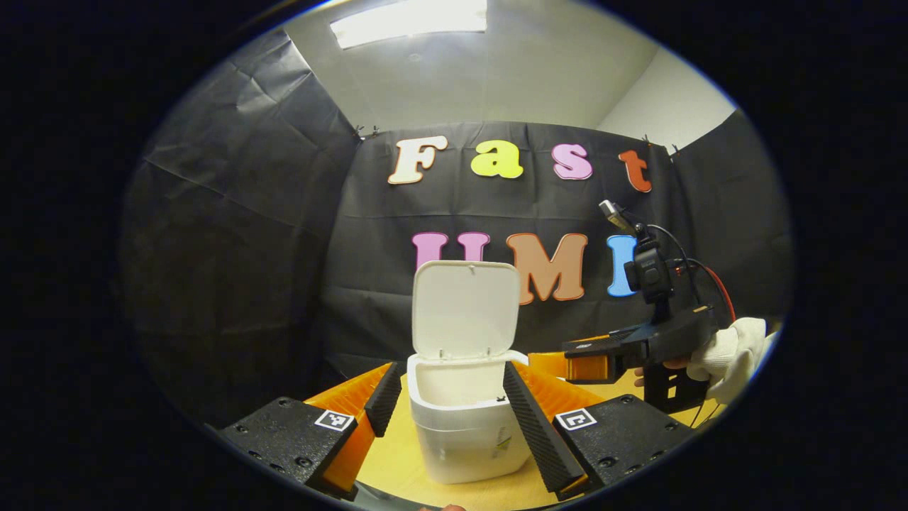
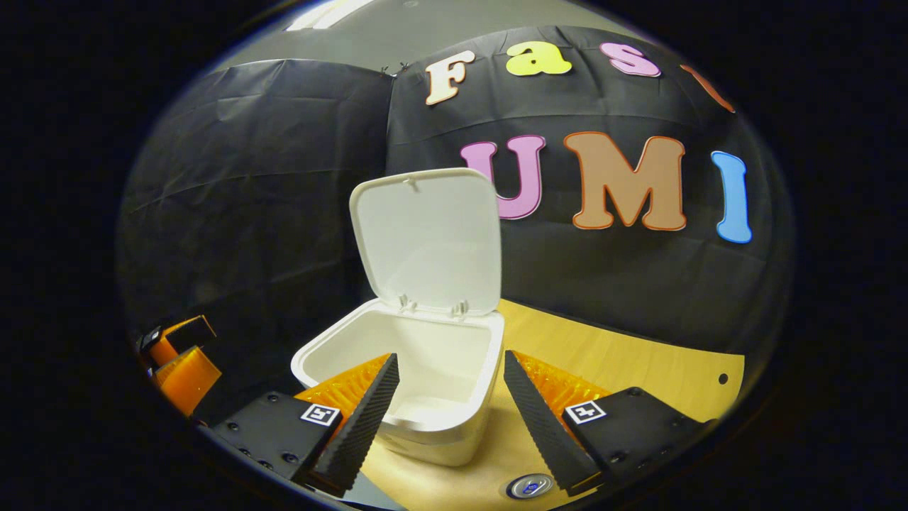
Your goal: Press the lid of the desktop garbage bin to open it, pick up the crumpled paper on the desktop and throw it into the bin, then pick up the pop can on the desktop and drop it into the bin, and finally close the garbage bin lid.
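Looking along the left gripper [image 1: 454, 419], we see the white bin [image 1: 464, 426] sitting on the yellow table [image 1: 397, 465]. The lid [image 1: 466, 309] stands straight up, so the bin is open. Our left gripper's two fingers are spread wide apart, one on each side of the bin. They hold nothing, and we cannot tell if they touch the bin's sides.

Off to the right in the left gripper view we see the right gripper [image 1: 592, 365]. A hand in a white glove [image 1: 734, 355] holds it by the grip. It hangs in the air a bit higher than the top of the bin. A small camera [image 1: 649, 270] sits on top of it, with a red wire and a black wire.

In the right gripper view the bin [image 2: 418, 404] is close, and we look down into it from above. The lid [image 2: 425, 238] leans back behind the hole. The right gripper [image 2: 450, 411] is wide open too, with nothing in it. Its fingers point at the near edge of the bin.

The top of the can [image 2: 530, 486] peeks out at the very bottom, on the table [image 2: 638, 365] near the bin and just beside the right finger. The left gripper [image 2: 177, 362] shows at the far left edge.
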`<state>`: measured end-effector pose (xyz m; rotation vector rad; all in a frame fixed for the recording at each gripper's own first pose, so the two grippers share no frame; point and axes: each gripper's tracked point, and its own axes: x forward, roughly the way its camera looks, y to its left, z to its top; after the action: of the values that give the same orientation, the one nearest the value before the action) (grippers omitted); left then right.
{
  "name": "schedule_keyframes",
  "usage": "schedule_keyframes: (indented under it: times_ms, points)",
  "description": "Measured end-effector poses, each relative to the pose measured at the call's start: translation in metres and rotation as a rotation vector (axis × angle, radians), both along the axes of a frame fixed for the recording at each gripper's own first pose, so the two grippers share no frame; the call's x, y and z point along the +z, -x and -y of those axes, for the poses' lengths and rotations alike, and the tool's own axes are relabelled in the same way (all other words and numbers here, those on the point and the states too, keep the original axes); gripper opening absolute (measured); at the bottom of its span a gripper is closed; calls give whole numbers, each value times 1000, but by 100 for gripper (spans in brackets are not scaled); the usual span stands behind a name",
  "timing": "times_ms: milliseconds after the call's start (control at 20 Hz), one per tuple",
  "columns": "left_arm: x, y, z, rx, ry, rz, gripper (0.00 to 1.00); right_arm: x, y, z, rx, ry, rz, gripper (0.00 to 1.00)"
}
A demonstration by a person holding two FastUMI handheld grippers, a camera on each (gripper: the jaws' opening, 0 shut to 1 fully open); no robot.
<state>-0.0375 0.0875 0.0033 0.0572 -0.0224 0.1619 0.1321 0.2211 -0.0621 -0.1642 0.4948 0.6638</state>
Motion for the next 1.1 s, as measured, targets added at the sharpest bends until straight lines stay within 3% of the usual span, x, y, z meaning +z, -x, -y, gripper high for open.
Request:
schedule_keyframes:
  times_ms: [150,400,700,850,1100]
  points:
    - [-6,-9,32,-83,-9,-17,87,20,-7,43,-95,-16,41,99]
    - [-25,-31,110,-282,-21,-42,87,52,2,139,-321,-33,111,99]
    - [-102,-63,186,-457,-93,-128,89,73,38,235,-558,-26,170,99]
    - [-149,-76,208,-494,-87,-188,90,66,58,271,-658,-22,144,98]
    - [-212,-107,212,-449,-69,-272,91,38,80,297,-742,-15,97,98]
